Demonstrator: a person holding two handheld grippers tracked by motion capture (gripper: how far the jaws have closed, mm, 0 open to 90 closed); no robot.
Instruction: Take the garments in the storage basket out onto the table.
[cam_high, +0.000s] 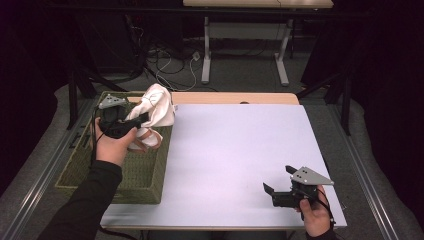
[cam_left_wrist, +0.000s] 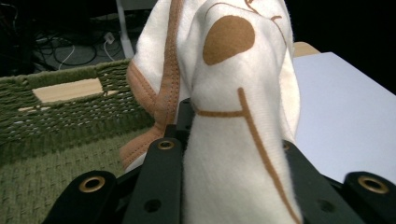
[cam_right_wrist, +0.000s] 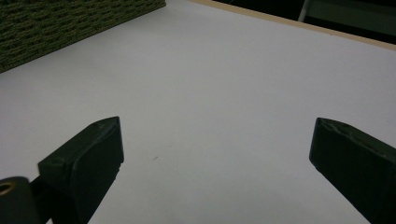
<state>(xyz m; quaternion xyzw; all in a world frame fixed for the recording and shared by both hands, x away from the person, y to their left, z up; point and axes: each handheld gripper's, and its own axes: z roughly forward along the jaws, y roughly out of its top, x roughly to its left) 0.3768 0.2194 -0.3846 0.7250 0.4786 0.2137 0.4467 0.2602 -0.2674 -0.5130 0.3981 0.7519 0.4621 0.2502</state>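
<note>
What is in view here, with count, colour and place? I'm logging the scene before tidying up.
cloth: one, white with brown trim, held up over the basket's far end
basket: one, green woven, left side of the table
table: one, white top with a wooden far edge, centre
second table: one, light top on white legs, far back
cables: several, black and white, on the floor behind
left hand-held gripper: one, black, shut on the cloth
right hand-held gripper: one, black, open, near right of the table
</note>
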